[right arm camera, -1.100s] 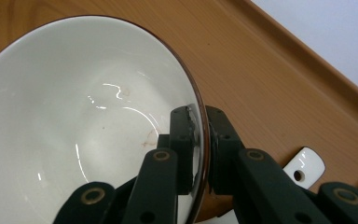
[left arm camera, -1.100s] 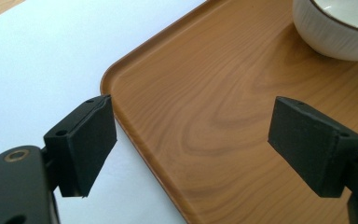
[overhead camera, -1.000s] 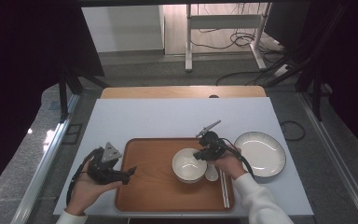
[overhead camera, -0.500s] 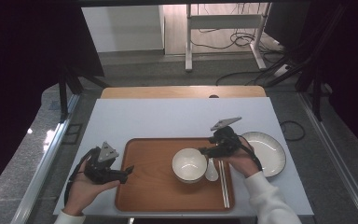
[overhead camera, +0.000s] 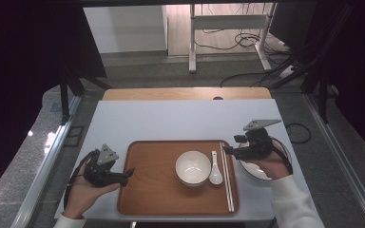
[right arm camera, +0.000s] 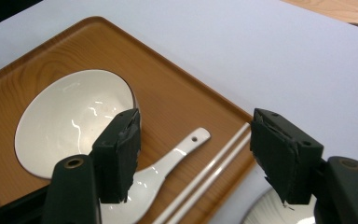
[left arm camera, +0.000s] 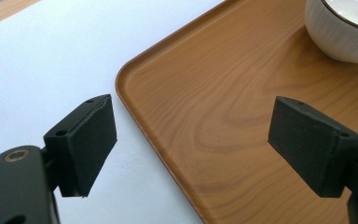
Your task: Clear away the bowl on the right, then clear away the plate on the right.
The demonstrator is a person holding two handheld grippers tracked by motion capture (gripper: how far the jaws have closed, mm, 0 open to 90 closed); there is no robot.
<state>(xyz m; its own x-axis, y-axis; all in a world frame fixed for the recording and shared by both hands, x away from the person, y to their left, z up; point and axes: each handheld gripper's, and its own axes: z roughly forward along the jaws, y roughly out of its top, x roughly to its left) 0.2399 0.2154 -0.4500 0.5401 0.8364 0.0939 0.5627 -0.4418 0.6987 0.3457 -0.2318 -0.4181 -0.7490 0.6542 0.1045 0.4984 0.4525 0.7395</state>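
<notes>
Hovering right hand-held gripper [overhead camera: 232, 151] just opened, empty, above plate [overhead camera: 279, 156]

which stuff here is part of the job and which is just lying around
Part of the job:
- tray
- bowl
- spoon, just let go
- chopsticks
- plate under the right gripper, fingers open and empty
- left gripper, open at the tray's edge

Lying about:
- floor cables
- metal stand behind the table
</notes>
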